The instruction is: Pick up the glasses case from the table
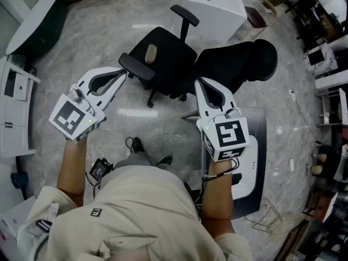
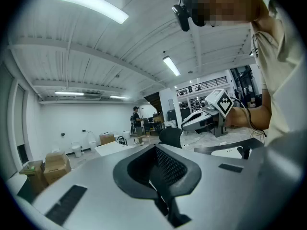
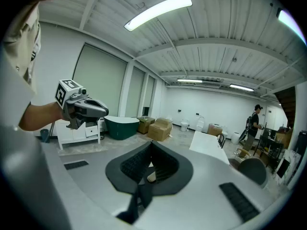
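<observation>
Far left: a dark green tub (image 1: 33, 20) and a white cabinet (image 1: 13, 107) line the floor's edge, well apart from us.

Left tool (image 1: 125, 73): held out ahead of the body, jaws pressed together, nothing in them. In the head view its tip sits just beside the near armrest (image 1: 136, 65) of a black office chair (image 1: 168, 64). We cannot tell whether the two are at one height.

Chair seat: a small tan oblong thing (image 1: 151, 53) lies on it. This may be the glasses case, but it is too small to be sure. We make out no case on the white desk (image 1: 215, 1) beyond the chair.

Right tool (image 1: 199, 83): jaws pressed together too, pinching nothing. In its own view a pale speck shows low in the gap, and we cannot tell what it is.

Risks, as we judge them:
- Both tools must spread before any grasp. Going in pressed together would shove a light case away.
- The chair probably rolls, so a knock on the armrest could shift it and tip the tan thing off the seat.
- The target is unconfirmed, so we could pick up the wrong thing.
- The chair blocks the straight path to the desk.

Room: there is bare floor left of the chair and between the chair and our feet. The right side is crowded, with a dark mat (image 1: 260, 129) under the right tool, loose cables (image 1: 296, 116) and a wire frame (image 1: 269, 219). All three are trip and snag hazards.
</observation>
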A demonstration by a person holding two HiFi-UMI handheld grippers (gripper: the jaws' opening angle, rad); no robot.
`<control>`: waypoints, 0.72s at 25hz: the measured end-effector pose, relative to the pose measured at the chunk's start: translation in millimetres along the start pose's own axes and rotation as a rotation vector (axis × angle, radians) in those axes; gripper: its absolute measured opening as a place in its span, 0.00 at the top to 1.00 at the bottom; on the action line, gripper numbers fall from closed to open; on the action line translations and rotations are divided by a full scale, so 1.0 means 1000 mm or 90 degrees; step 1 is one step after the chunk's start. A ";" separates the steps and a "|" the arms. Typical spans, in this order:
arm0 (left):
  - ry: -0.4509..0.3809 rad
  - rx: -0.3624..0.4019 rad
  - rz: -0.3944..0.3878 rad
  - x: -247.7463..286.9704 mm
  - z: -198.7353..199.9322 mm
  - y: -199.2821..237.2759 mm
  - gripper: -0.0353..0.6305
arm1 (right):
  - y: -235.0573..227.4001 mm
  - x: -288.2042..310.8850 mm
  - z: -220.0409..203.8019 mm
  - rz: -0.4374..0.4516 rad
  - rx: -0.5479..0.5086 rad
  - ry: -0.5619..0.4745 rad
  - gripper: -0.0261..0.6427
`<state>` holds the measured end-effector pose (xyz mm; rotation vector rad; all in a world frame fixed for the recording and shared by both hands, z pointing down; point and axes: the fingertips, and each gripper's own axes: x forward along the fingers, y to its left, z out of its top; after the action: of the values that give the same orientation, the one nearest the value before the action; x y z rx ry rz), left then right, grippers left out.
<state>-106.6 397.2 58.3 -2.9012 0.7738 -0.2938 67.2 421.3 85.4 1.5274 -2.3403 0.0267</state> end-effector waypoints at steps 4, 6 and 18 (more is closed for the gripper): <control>-0.001 0.000 -0.003 -0.001 -0.001 0.011 0.92 | 0.002 0.010 0.005 -0.001 0.000 0.002 0.93; -0.003 0.000 -0.005 -0.002 -0.003 0.020 0.92 | 0.004 0.019 0.006 -0.003 0.002 0.005 0.93; -0.012 -0.005 -0.026 -0.010 -0.023 0.073 0.92 | 0.033 0.075 0.025 0.008 0.033 -0.023 0.92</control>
<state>-155.2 337.3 66.6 -2.9254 0.7148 -0.2678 4.1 363.8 89.3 1.5493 -2.3951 0.0648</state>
